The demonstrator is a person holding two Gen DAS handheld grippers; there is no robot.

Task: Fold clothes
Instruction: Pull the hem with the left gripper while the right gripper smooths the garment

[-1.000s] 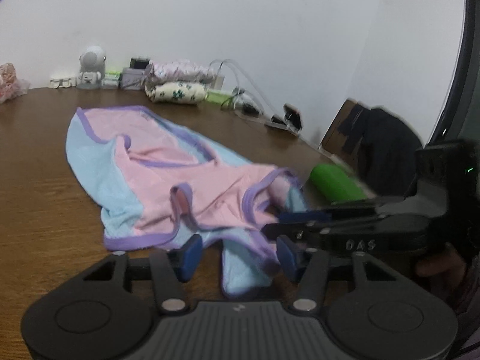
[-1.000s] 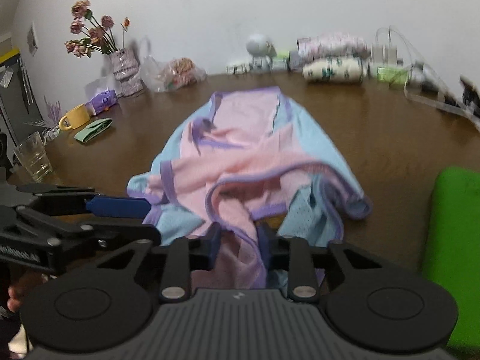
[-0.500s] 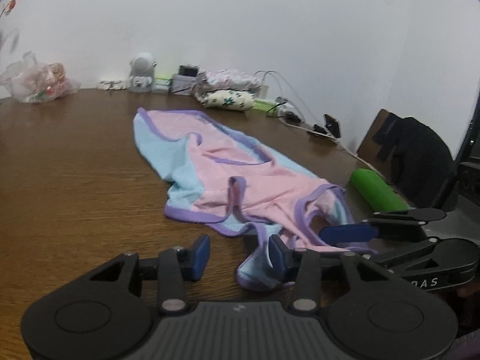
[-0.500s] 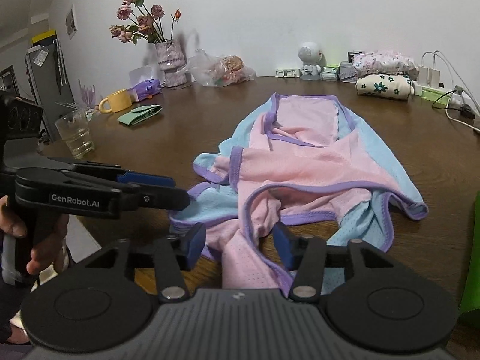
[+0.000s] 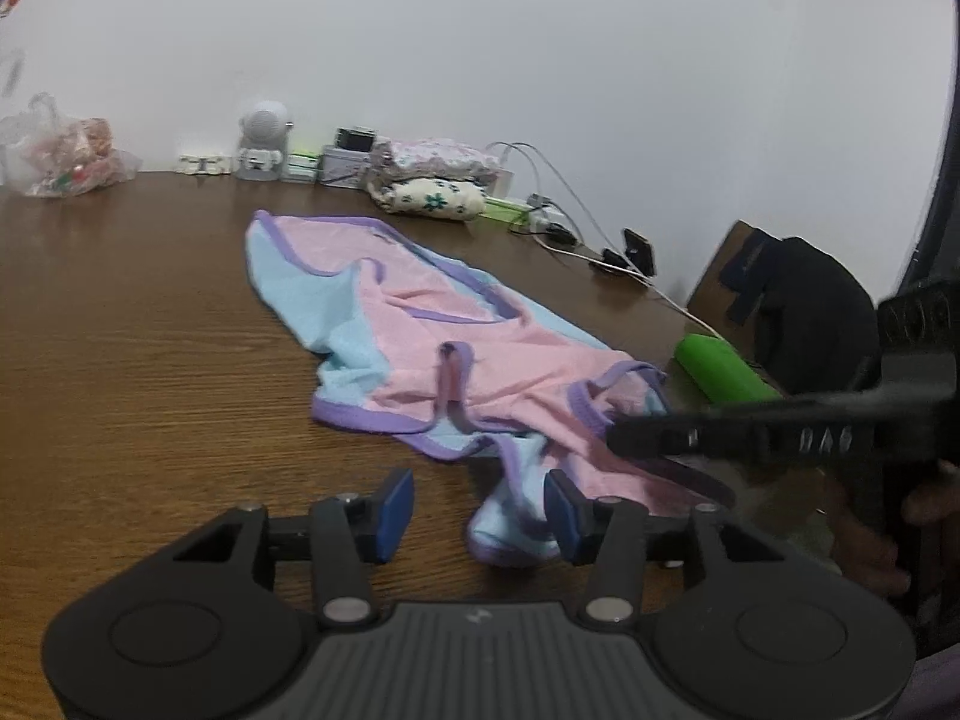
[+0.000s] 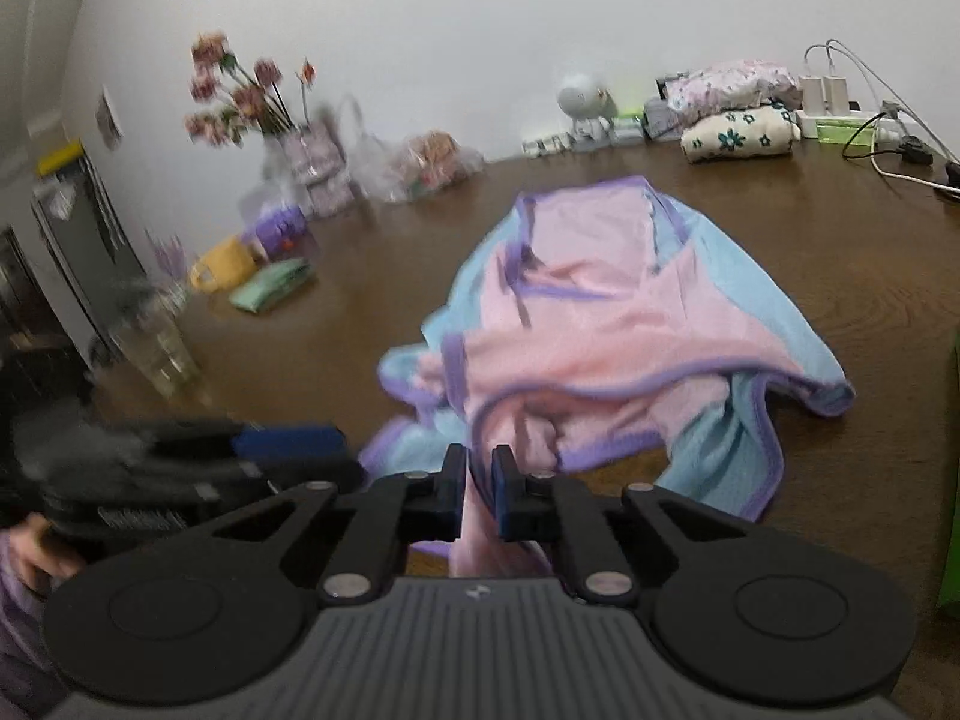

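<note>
the left gripper (image 5: 477, 513) waits low over the bench (image 5: 132, 360) with its jaws apart; they have just opened a bit more. a blue corner of the shirt (image 5: 420, 324) lies between them, up against the right pad, but they do not pinch it. the pink and blue shirt with purple trim lies crumpled in the middle of the bench, its near end bunched up by both tools. the right gripper (image 6: 478, 483) has just snapped its jaws together on a pink strip of the shirt (image 6: 606, 324), clamped tight on the cloth

i think this is the start of the job: grabbing the near end so the shirt can be pulled flat. next the left jaws need to close on the blue corner, and then both hands should lift and spread the cloth before any fold

the left camera shows a green roll (image 5: 723, 372) and a dark chair (image 5: 804, 306) off to the right. the right camera shows flowers (image 6: 246, 90), a yellow cup (image 6: 222, 267) and a glass (image 6: 156, 348) that the left one misses
</note>
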